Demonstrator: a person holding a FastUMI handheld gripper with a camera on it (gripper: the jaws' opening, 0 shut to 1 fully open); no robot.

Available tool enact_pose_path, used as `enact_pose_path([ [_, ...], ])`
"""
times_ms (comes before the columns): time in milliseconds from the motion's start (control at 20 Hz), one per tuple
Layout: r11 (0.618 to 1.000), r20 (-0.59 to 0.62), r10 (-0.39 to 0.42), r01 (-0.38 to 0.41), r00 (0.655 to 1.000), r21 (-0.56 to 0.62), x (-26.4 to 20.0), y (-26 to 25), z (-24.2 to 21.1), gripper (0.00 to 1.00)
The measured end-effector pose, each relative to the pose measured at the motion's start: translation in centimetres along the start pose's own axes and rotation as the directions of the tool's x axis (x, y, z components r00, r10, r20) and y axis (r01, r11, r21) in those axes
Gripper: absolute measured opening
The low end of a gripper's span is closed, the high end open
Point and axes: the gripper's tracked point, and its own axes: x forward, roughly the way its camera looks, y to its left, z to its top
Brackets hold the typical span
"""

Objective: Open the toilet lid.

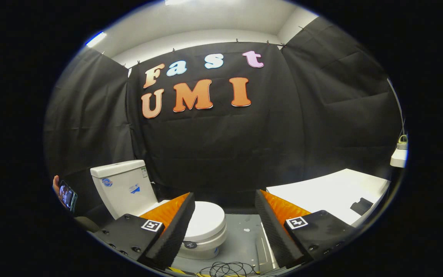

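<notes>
A white toilet stands on the grey floor against the black cloth wall. Its tank (123, 188) rises behind my left finger (169, 231). The white lid (206, 221) lies flat and closed over the bowl, partly hidden by that finger. My gripper (224, 231) hangs above and short of the toilet, open wide, with nothing between the fingers. The lid's front edge sits just ahead of the left finger, while the right finger (273, 227) is over bare floor.
A white table (329, 192) with a small dark object (361, 206) on it stands to the right of the right finger. A person's hand holding a phone (67, 195) shows left of the tank. Black cables (225, 269) lie coiled on the floor below the fingers.
</notes>
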Motion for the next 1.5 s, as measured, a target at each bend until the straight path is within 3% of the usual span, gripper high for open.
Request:
enact_pose_path([
  [350,1.000,-0.016,-0.007,0.007,1.000,-0.013,0.6,0.3,-0.4,1.00],
  [750,0.998,-0.011,0.059,-0.059,0.998,-0.002,4.0,5.8,-0.2,1.00],
  [1050,0.986,-0.052,0.125,-0.118,0.991,0.120,7.2,11.2,-5.2,0.99],
  [1500,0.961,-0.112,0.096,-0.063,0.989,0.268,9.8,10.3,-12.9,0.99],
])
